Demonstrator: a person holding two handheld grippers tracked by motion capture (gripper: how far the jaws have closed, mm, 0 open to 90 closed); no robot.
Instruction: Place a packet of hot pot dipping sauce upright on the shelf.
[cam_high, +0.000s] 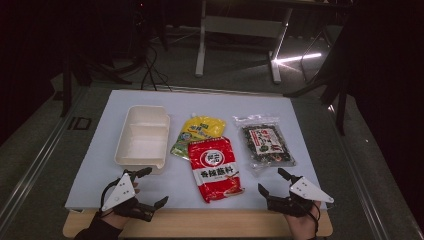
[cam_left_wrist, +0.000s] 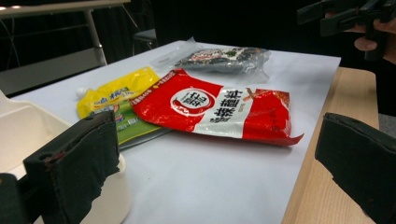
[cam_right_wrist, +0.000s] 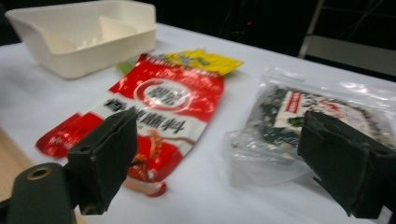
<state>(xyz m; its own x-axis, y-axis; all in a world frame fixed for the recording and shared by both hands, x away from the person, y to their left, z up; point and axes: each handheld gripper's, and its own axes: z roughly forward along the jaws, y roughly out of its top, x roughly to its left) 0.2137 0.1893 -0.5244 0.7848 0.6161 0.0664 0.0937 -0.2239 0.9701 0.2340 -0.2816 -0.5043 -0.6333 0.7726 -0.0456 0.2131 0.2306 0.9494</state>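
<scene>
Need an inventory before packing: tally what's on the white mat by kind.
Food pouches: 3 – red pouch, yellow pouch, clear seaweed bag
Containers: 1 – cream two-compartment box
Total: 4

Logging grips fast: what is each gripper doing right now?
Left gripper: open, holding nothing.
Right gripper: open, holding nothing.

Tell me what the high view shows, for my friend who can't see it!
Two open grippers, left and right, wait at the near edge of a white mat holding a cream box and red, yellow and clear packets.
</scene>
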